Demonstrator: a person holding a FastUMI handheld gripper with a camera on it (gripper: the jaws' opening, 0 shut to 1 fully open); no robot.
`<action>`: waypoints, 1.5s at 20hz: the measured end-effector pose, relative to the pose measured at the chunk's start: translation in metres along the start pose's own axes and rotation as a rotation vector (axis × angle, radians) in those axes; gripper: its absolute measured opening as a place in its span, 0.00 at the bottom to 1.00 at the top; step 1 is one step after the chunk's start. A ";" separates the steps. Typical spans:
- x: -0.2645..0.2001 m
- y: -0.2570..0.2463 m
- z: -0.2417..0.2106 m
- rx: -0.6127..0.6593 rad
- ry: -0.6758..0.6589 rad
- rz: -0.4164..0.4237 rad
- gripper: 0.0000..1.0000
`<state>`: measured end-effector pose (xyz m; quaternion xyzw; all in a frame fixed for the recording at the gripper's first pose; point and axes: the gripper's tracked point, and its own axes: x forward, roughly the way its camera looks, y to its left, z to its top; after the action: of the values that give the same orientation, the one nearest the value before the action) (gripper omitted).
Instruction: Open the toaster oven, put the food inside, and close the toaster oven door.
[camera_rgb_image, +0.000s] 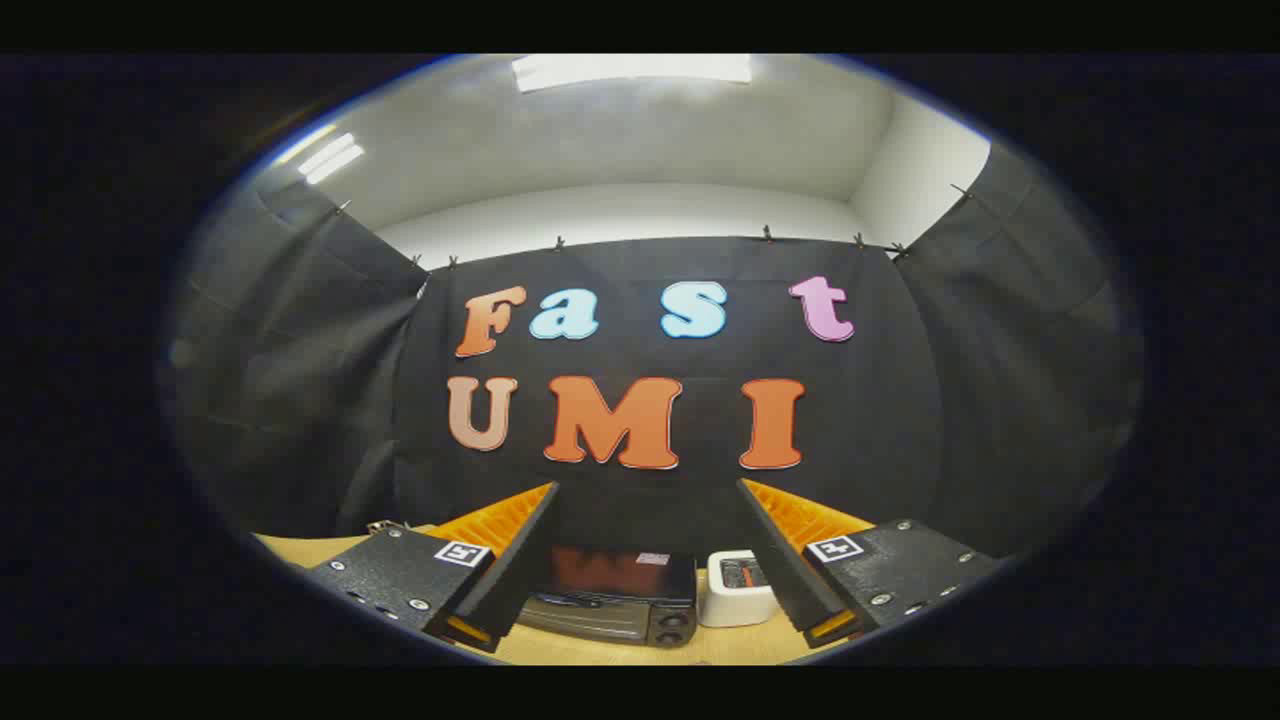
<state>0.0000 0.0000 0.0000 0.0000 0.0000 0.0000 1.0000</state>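
Observation:
A dark toaster oven (612, 598) with a glass door and two round knobs on its right side stands on the wooden table (600, 650), against the black cloth wall. Its door looks shut. My gripper (648, 488) is raised well above the table and stands open, with nothing between its fingers; the oven lies below and beyond them, in the gap between the two fingers. I see no food from here.
A small white toaster (738, 590) stands just right of the oven, partly behind my right finger (775, 545). Black cloth walls close the booth at the back and on both sides.

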 end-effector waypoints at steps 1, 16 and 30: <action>0.002 0.002 0.000 -0.002 -0.002 0.007 0.99; -0.005 0.021 0.013 -0.031 -0.039 0.060 1.00; 0.010 0.063 -0.046 -0.031 0.057 0.115 0.98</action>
<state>0.0101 0.0626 -0.0464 -0.0156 0.0284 0.0575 0.9978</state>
